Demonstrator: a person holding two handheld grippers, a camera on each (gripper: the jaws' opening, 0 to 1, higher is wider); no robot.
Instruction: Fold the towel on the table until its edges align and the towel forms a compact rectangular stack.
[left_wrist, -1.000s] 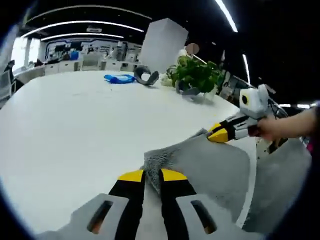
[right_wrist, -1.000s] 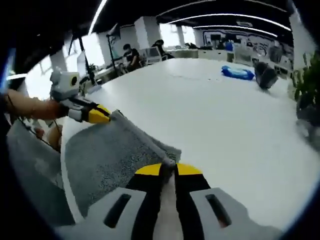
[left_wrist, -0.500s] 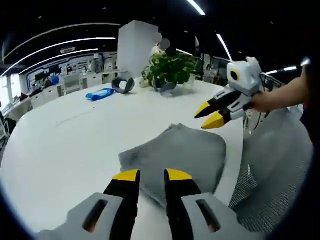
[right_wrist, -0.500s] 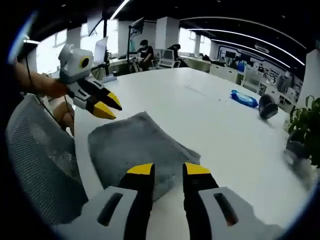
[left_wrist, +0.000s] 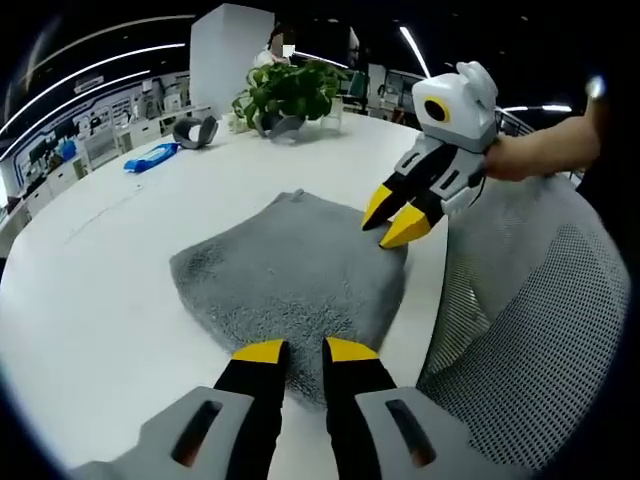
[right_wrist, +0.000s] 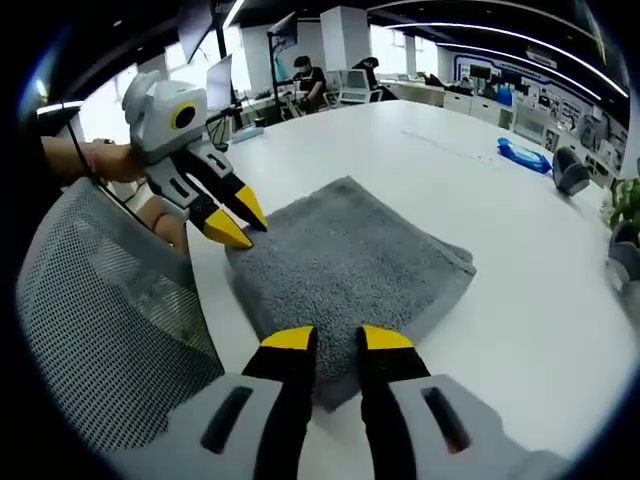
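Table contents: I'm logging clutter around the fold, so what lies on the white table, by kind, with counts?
Grey towel: 1
Potted green plant: 1
Blue packet: 1
Dark grey curved object, kind unclear: 1
Total: 4

Towel (left_wrist: 290, 275) near edge hidden behind left gripper (left_wrist: 295, 350) fingers (left_wrist: 258, 352) — blue item (left_wrist: 150, 159) too small to identify.

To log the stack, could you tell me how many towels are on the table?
1: the gray towel lies folded near the white table's edge beside the mesh chair, between the open left gripper and right gripper.
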